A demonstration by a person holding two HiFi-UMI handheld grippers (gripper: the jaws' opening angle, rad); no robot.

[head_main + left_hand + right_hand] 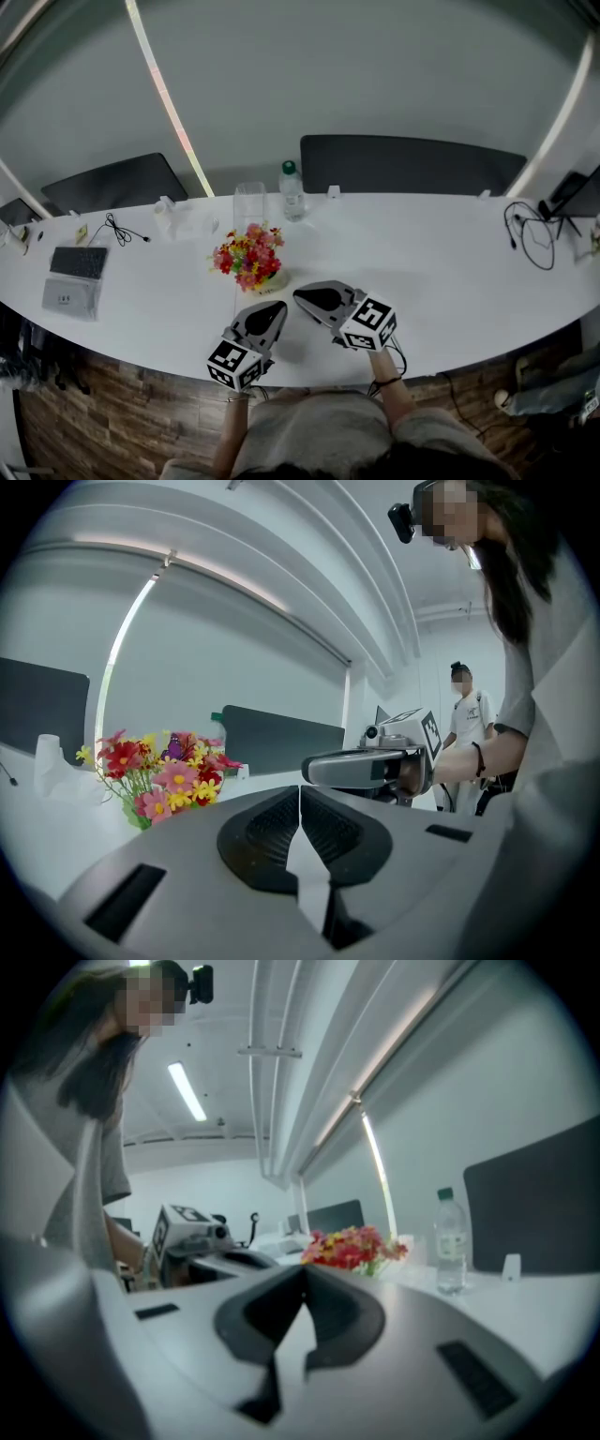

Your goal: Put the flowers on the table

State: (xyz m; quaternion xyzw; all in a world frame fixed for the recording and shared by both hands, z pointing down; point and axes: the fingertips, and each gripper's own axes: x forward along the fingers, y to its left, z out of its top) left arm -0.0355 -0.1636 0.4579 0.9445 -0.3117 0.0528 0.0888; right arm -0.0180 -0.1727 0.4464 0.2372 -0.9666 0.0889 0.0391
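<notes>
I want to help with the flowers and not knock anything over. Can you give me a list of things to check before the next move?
1. Flowers are on the table: ok.
2. Left gripper has its jaws together with nothing between them: ok.
3. Right gripper has its jaws together with nothing between them: ok.
4. Both grippers are clear of the flowers, on the person's side of them: ok.
5. Water bottle and clear container behind the flowers stand upright: ok.
6. Flowers sit steady on their base: cannot tell.
</notes>
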